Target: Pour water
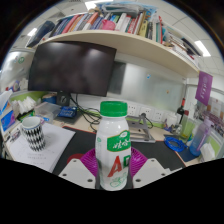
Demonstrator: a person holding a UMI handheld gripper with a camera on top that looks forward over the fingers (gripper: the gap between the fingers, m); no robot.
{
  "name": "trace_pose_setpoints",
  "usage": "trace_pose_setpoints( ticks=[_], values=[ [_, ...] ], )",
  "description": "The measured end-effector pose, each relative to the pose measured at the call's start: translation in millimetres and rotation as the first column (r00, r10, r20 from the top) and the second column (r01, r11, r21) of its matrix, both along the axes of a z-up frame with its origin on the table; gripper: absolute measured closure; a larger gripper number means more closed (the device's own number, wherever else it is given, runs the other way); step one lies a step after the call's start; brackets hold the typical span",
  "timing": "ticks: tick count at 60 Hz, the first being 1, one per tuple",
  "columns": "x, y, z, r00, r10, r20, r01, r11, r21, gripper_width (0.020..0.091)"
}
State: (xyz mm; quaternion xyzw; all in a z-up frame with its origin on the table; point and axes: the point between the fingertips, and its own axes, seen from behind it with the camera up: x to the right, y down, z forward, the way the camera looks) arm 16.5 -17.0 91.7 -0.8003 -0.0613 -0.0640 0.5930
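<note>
1. Between the fingers in the gripper view: a white bottle (pixel 115 146) with a green cap (pixel 113 108) and a green and red label. It stands upright, long axis vertical, dead centre ahead of the gripper (pixel 113 168).
2. Gripper state: both pads (pixel 89 163) sit against the bottle's lower body, one each side, no gap visible. Reads as pinching the bottle. Whether the bottle's base rests on the desk (pixel 150 152) or is lifted clear is hidden by the fingers; cannot tell.
3. Key relation for the pour: likely receiver is the black and white patterned mug (pixel 32 132), off to the left of the bottle and a bit beyond the fingers, well apart from it. Judgement: the move calls for a carry left, then a tilt of the bottle's axis toward the mug.
4. Cap looks to be on. Judgement: if so, no water leaves until it comes off.
5. In the way: white paper (pixel 45 148) lies under and beside the mug, flat, no obstruction. Path from bottle to mug looks open.
6. Surroundings: dark monitor (pixel 70 68) behind the mug, bookshelf (pixel 120 25) above, blue items (pixel 185 146) and clutter on the right of the desk, away from the path.
7. Risk, as judgement: low grip on a tall bottle, may pivot when tilted.
</note>
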Motion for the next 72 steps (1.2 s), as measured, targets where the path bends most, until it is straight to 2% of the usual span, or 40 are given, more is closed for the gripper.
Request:
trace_pose_setpoints(
  ticks=[8,16,21,27,31,49,54,59,63,68,72],
  values=[
    [-11.9,9.7,18.9,0.961,0.069,0.267,-0.051,0.996,-0.072,0.0735],
    [-40.8,23.3,38.1,0.848,0.187,0.495,-0.125,0.98,-0.156,0.0727],
    [-62.2,30.5,52.3,0.723,0.252,0.644,-0.172,0.967,-0.186,0.0728],
    [-82.8,36.9,59.5,0.505,0.308,0.806,-0.187,0.951,-0.247,0.0727],
    [-100.1,41.9,64.7,0.384,0.336,0.86,-0.223,0.938,-0.266,0.0727],
    [-147.5,51.9,53.5,-0.043,0.358,0.933,-0.243,0.902,-0.357,0.0729],
    [-152.0,53.3,45.3,-0.142,0.362,0.921,-0.228,0.894,-0.386,0.0728],
    [-153.5,53.8,39.6,-0.157,0.367,0.917,-0.216,0.893,-0.395,0.0729],
    [-151.3,52.3,35.1,-0.107,0.392,0.914,-0.21,0.889,-0.406,0.0728],
    [-151.4,48.5,38.3,-0.007,0.402,0.916,-0.217,0.893,-0.394,0.0726],
    [-152.3,41.8,46.1,0.14,0.418,0.898,-0.239,0.894,-0.379,0.0728]
  ],
)
